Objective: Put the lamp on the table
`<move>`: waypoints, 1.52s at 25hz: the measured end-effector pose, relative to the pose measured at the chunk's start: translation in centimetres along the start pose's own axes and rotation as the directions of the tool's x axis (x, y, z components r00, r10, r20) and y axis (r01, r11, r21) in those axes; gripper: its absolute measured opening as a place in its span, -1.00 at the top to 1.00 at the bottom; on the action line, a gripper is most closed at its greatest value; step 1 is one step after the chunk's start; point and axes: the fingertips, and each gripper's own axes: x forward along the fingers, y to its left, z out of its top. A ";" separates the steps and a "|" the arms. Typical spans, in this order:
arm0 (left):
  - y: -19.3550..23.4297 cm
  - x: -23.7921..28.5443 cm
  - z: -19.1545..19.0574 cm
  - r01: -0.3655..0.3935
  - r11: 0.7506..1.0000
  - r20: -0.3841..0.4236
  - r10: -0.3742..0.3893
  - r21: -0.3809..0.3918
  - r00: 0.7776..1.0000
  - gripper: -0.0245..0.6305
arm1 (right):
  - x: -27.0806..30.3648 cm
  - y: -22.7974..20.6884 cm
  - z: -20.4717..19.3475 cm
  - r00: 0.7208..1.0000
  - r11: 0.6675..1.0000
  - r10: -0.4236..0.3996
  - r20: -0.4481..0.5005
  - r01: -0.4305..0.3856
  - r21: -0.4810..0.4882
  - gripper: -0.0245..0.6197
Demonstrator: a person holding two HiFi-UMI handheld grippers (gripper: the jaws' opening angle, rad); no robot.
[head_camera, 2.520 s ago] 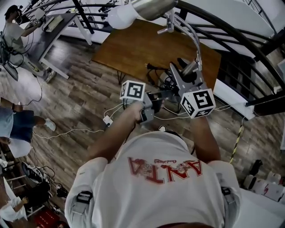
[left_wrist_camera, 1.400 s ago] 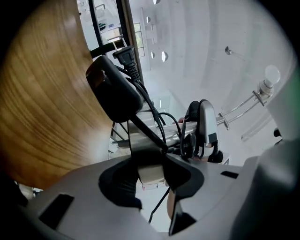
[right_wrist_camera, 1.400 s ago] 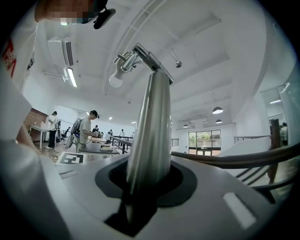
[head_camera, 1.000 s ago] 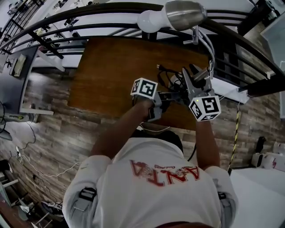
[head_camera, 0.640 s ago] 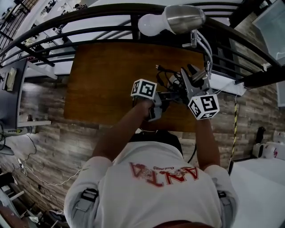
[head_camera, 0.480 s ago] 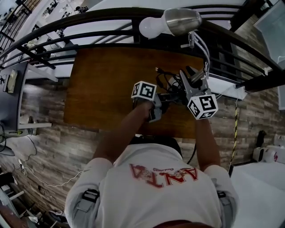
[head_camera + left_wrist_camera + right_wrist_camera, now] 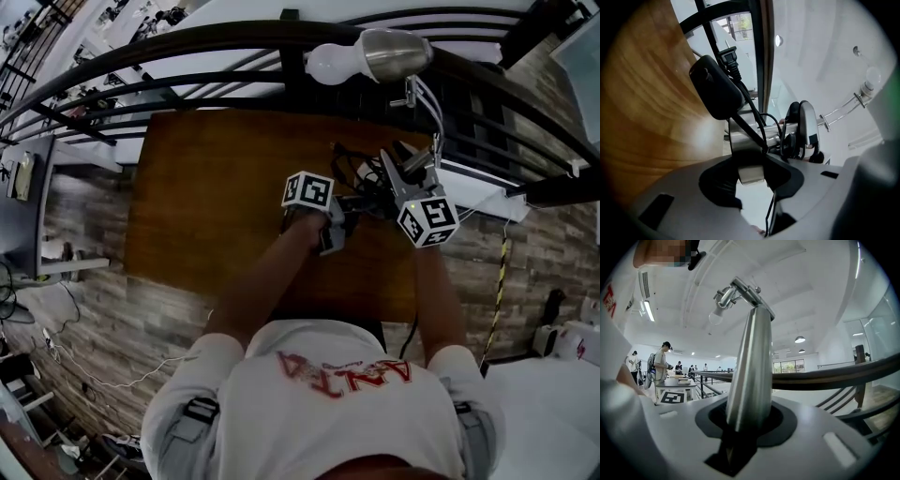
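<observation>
Silver-metal lamp with white bulb (image 7: pixel 375 56) held over right end of brown wooden bench (image 7: pixel 206 187), left tongs (image 7: pixel 750 174) clamped on its base tube, right tongs (image 7: pixel 746 425) clamped on its tapered stem; judged placing step, next lower upright, then release.

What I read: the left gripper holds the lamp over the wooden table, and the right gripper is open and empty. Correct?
Not quite. The right gripper is not empty: the right gripper view shows it shut on the metal stem of the lamp. The left gripper does hold the lamp over the wooden table.
</observation>
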 end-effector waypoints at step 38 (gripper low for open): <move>10.9 6.3 5.7 -0.082 0.993 0.039 0.086 -0.088 0.996 0.50 | 4.4 -9.2 -11.1 0.998 0.996 0.031 -0.055 -0.026 0.084 0.56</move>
